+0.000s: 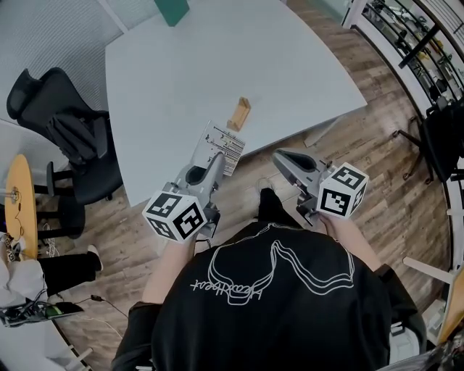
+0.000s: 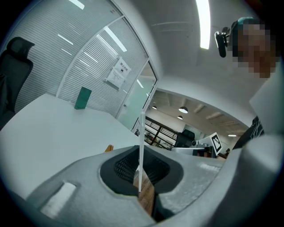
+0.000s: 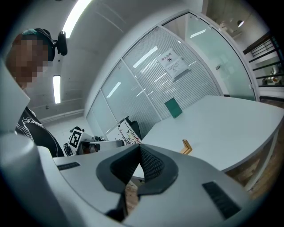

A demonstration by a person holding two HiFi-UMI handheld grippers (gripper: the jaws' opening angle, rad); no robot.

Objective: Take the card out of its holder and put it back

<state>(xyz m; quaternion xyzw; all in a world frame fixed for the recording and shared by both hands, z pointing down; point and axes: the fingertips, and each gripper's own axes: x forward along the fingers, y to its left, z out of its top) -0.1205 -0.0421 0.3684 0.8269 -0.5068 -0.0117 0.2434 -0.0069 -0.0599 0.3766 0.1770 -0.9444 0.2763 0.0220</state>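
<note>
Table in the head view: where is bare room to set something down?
Most of the table is bare: the wide stretch between the green block at the far edge and the wooden holder near the front, and both sides of it. Tight only before the holder, where the left gripper holds the card.

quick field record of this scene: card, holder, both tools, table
card: out of its holder, clamped edge-on in the left tool, by the table's near edge
holder: wooden, empty, on the table, apart from the card
left tool: shut on the card
right tool: shut, nothing between its jaws
other: green item at the table's far end
</note>
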